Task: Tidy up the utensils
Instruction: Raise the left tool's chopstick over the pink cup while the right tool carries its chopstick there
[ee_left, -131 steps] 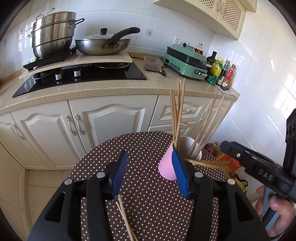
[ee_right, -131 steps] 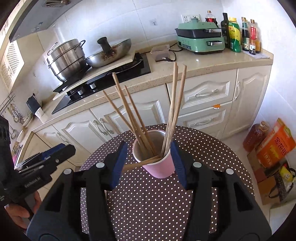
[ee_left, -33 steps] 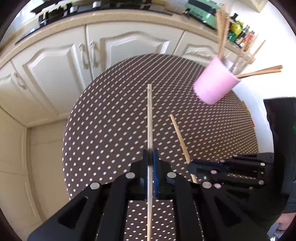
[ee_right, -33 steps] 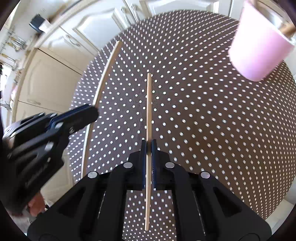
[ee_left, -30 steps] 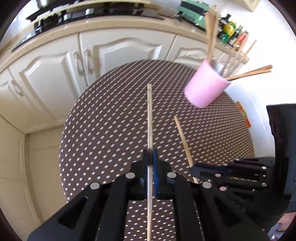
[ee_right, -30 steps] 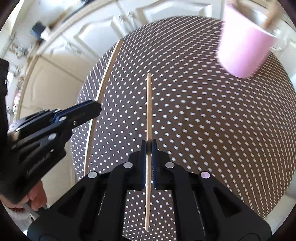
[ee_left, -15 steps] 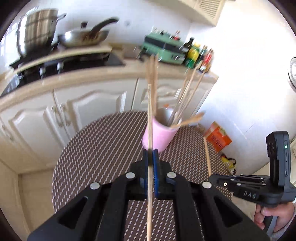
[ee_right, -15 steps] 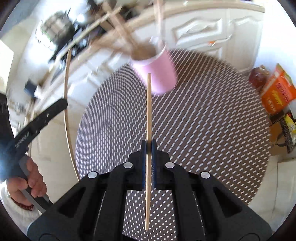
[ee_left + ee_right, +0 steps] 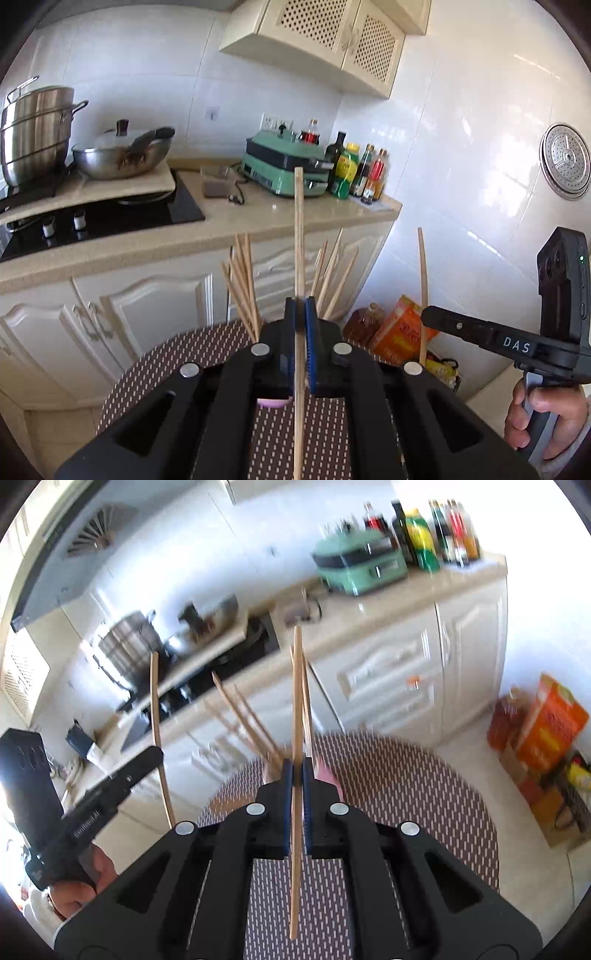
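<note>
Left wrist view: the left claw is clamped on one chopstick, which stands up past the pads with its lower end running out of frame below. Just behind the claw, the pink cup shows only as a sliver under the fingers; the chopsticks in the cup fan out above it, on the dotted worktop. To the right, the right claw carries its own stick upright.

Right wrist view: the right claw is likewise shut on a single chopstick, the cup mostly hidden behind it and the picture smeared.

The step in hand looks like carrying both sticks to the cup. Next, each tip needs lining up over the cup's mouth, which neither view shows, before letting go.
</note>
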Tool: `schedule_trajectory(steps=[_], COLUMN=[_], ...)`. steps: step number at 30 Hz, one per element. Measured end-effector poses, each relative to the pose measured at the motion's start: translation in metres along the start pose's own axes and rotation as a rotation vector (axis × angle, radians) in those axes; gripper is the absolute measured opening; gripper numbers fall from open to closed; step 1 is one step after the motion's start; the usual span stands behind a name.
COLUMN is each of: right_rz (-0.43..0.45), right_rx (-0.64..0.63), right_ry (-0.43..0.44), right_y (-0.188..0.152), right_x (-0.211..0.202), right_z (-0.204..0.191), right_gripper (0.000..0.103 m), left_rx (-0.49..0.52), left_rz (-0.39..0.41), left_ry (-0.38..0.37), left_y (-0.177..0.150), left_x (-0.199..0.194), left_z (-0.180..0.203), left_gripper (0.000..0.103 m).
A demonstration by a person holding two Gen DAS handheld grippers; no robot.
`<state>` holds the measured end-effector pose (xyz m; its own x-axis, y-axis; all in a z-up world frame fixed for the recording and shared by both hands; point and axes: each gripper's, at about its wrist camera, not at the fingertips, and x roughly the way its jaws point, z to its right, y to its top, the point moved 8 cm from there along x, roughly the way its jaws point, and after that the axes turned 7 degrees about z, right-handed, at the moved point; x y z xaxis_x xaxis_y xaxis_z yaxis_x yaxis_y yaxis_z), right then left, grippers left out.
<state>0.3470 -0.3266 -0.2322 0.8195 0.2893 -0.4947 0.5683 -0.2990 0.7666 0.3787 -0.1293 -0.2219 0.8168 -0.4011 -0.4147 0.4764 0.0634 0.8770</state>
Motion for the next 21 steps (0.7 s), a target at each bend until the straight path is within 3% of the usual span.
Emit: schedule_trajectory(steps=[11,21], right_rz=[0.152,0.195], right_rx=[-0.117,-0.188], right_ry=[0.074,0.141], right_y=[0.054,0.055], right_x=[0.051,0.095], right_z=[-0.021,-0.027], right_gripper=[0.006,0.006], left_rx=[-0.022,-0.062], left_rz=[0.171,0.229], left_ry=[-0.005,-0.006], left_y=[0.050,0.046], left_x=[0.050,0.100], left_z=[-0.010,-0.020], left_gripper=[0.005,0.005])
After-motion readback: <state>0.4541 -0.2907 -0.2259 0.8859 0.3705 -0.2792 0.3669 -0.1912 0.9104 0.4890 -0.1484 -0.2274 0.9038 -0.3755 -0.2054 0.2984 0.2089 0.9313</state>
